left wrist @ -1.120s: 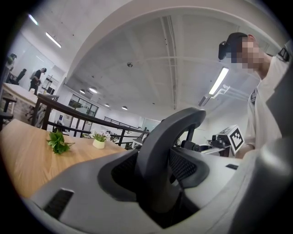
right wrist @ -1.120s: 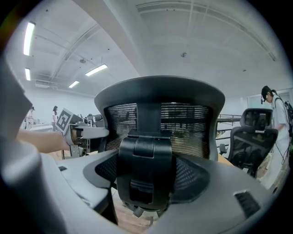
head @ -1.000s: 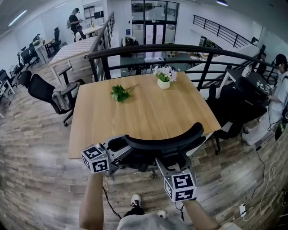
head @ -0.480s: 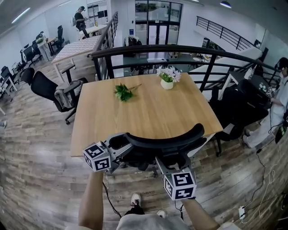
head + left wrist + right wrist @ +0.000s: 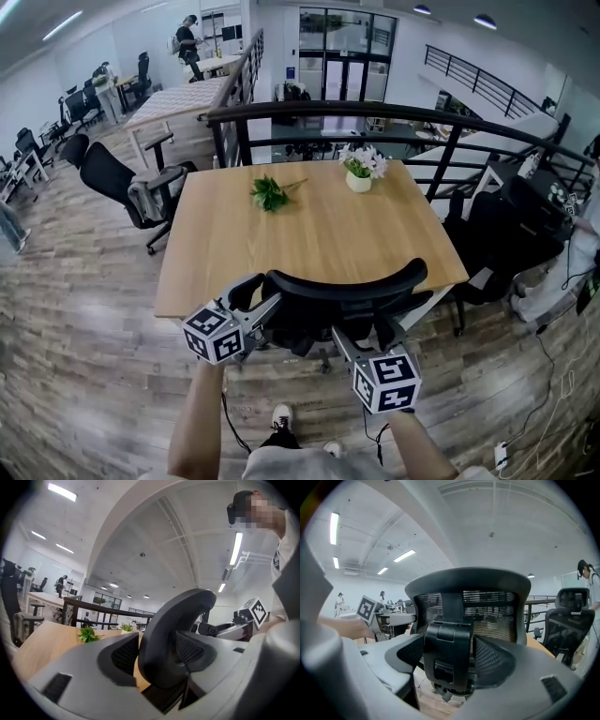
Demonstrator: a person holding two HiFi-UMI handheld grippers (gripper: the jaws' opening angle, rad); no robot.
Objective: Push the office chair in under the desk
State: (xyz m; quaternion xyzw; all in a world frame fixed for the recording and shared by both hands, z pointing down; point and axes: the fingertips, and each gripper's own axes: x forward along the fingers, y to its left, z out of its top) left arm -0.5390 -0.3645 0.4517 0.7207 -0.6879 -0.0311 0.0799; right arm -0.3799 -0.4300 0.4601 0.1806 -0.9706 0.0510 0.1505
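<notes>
Standing at the near edge of the desk (image 5: 309,234), a person is working on the office chair (image 5: 342,286) with a gripper in each hand. The chair is sitting tight against that near edge, with its curved backrest overlapping the desk top. It is keeping the same spot against the desk as a second ago, and neither hand is showing any real shift along the desk's edge.

What is changing is the left gripper (image 5: 157,652). Its jaws have just been opening and are now standing wide on either side of the backrest's left rim. A sliver of desk wood is showing between one pad and the rim, so they are straddling it rather than pinching it.

The right gripper (image 5: 451,654) is reaching in at the middle of the backrest, on the side facing away from the desk. Its jaws are sitting on either side of the black back-support bracket (image 5: 449,641), and the pads are looking pressed against it.

Toward the desk's far side, a leafy sprig (image 5: 270,192) and a small pot of flowers (image 5: 359,173) are lying well apart, both staying where they were. A dark railing (image 5: 375,114) is running beyond the desk's far edge, and another chair (image 5: 122,183) is standing off the desk's left side.
</notes>
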